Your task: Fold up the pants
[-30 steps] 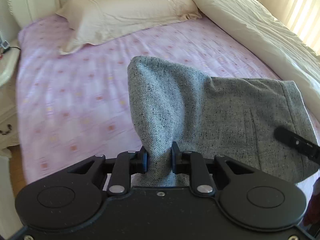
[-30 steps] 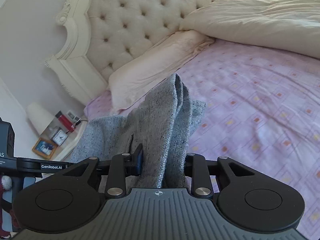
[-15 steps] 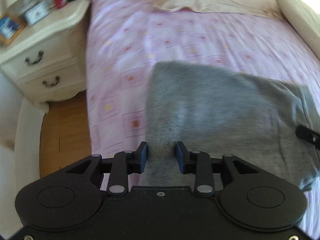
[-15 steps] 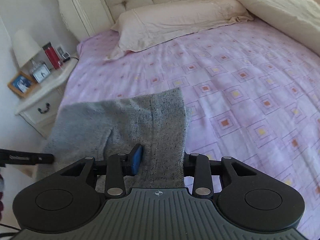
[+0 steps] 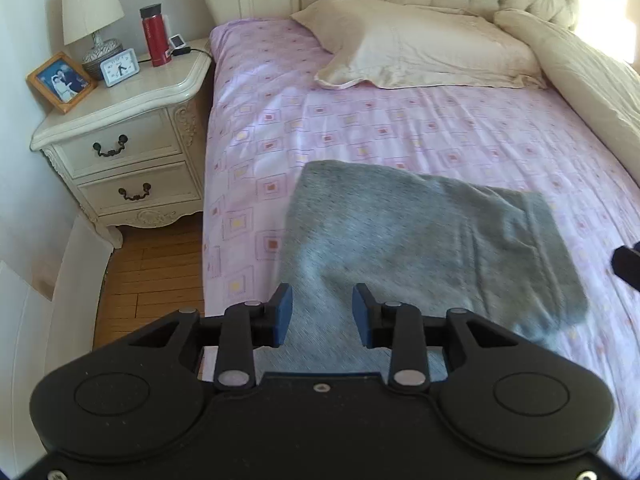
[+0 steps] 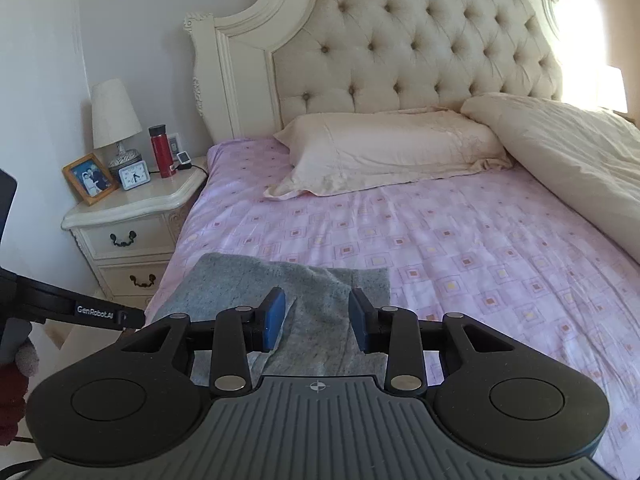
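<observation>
Pants (image 5: 420, 240) of speckled grey cloth lie folded on the pink patterned sheet (image 5: 360, 128) near the bed's foot-side edge, closest to the nightstand (image 5: 120, 132). From the left tool (image 5: 322, 312) the cloth shows as a broad slab with its far corners flat on the sheet, blurred toward the near end; the blue pads stand apart with grey fabric seen between and below them, pressing on nothing. The jaws have just been opening. At the right edge of that view a dark bit of the other tool pokes in. The right tool (image 6: 316, 318) gives a lower look: the pants (image 6: 280, 284) appear as a shorter strip with a visible seam, and its own pads are likewise spread, free of the cloth, having just been opening too. Only this view takes in the whole tufted headboard (image 6: 400, 48), and the left tool's arm (image 6: 72, 304) reaching in from the left. Both views show the lamp (image 6: 116, 120), red flask (image 6: 160, 152), clock (image 6: 135, 176) and photo frame (image 6: 90, 178) on the nightstand, plus the cream pillow (image 6: 384, 148).
</observation>
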Motion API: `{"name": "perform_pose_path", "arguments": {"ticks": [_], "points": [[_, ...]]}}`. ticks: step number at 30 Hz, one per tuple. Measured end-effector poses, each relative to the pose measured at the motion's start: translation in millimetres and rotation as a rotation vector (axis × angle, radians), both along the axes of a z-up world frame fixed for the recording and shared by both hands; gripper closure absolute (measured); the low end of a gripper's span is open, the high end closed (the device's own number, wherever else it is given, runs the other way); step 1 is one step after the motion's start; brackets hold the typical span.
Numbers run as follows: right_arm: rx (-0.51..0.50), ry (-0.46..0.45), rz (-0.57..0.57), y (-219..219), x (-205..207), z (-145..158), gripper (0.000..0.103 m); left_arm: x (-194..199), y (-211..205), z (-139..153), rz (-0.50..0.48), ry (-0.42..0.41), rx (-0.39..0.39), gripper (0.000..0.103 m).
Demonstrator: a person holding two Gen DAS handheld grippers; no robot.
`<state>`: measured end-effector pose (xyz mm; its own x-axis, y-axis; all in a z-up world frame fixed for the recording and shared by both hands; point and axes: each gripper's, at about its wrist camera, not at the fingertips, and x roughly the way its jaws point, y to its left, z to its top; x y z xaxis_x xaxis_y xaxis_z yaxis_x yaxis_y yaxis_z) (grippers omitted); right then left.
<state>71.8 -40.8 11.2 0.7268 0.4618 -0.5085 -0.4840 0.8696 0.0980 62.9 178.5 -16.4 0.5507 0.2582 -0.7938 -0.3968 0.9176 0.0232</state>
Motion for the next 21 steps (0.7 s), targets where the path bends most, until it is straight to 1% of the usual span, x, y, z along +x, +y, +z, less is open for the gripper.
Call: {"name": "perform_pose_path", "arguments": {"ticks": [5, 9, 12, 17, 21], "points": [[-0.036, -0.010, 0.000, 4, -25, -4, 0.069, -25, -29, 1, -0.005, 0.007, 0.013, 0.058], [-0.055, -0.001, 0.007, 6, -40, -11, 0.069, -43, -41, 3, -0.010, 0.007, 0.010, 0.058], [-0.063, 0.017, 0.010, 7, -46, -15, 0.069, -52, -48, 3, -0.016, 0.012, 0.020, 0.058], [-0.054, 0.016, 0.017, 6, -50, -14, 0.069, -61, -55, 1, -0.016, 0.025, 0.030, 0.058], [-0.050, 0.018, 0.009, 6, -49, -14, 0.069, -63, -55, 0, -0.015, 0.029, 0.022, 0.058]]}}
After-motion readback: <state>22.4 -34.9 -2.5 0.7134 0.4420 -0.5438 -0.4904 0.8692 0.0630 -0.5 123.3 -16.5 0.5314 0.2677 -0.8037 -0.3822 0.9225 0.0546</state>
